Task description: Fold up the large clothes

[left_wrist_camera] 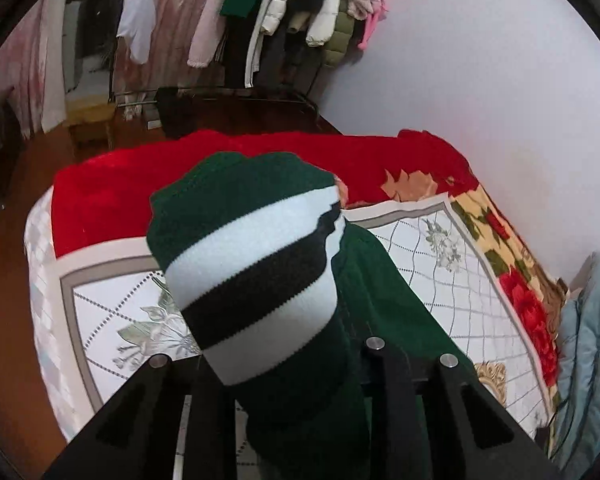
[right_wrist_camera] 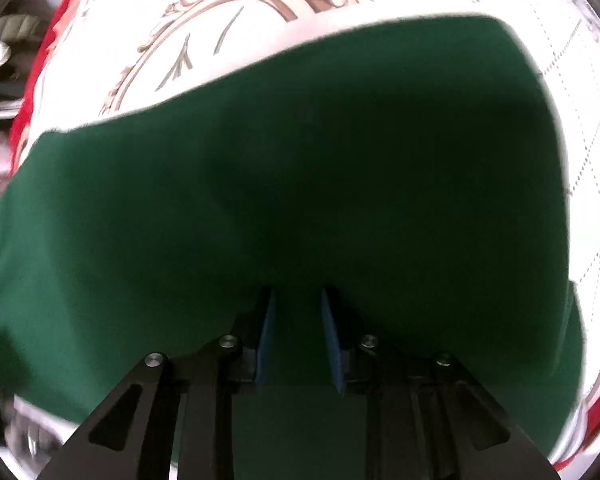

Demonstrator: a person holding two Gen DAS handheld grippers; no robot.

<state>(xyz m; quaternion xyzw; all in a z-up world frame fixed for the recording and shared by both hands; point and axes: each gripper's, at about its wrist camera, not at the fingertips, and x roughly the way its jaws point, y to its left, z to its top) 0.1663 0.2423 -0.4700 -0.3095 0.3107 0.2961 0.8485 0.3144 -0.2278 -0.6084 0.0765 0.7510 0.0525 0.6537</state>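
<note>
A bed [left_wrist_camera: 416,248] carries a green sweater [left_wrist_camera: 364,280] and red blanket [left_wrist_camera: 228,176].

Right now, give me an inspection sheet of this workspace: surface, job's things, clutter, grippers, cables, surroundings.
Surface: bed with white floral quilt.
Job's things: green sweater on the quilt; its striped sleeve is lifted.
Clutter: red blanket across the far end; blue-grey padded bedding beside the wall.
Grippers: left gripper shut on the striped sleeve; right gripper shut on green sweater, blue fingers pinching a fold.
Cables: nothing seen.
Surroundings: hanging clothes, white wall, wooden floor.
</note>
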